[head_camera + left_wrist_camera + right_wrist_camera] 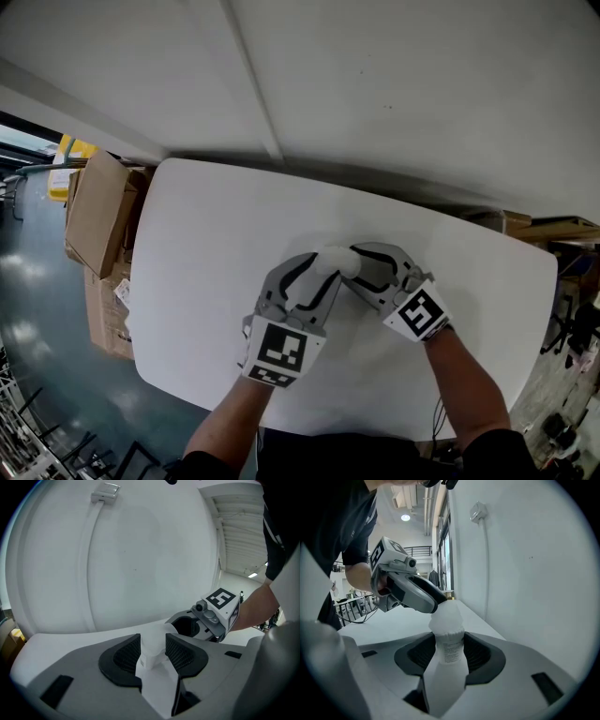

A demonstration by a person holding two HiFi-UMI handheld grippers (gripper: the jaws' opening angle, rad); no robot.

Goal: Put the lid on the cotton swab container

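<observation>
The white cotton swab container (449,654) stands upright with a printed label, between the pads of my right gripper (449,651), which press on both its sides. A cloudy white lid (446,617) sits on top of it. My left gripper (153,646) is shut on that lid (152,641), and its fingertips (432,605) touch the lid's top edge. In the head view both grippers, left (319,267) and right (361,267), meet over the middle of the white table (206,281), with the container (336,261) between them.
Cardboard boxes (98,225) stand on the floor off the table's left edge. Another box (506,222) lies behind the far right corner. A white wall with a cable duct (485,550) runs close behind the table.
</observation>
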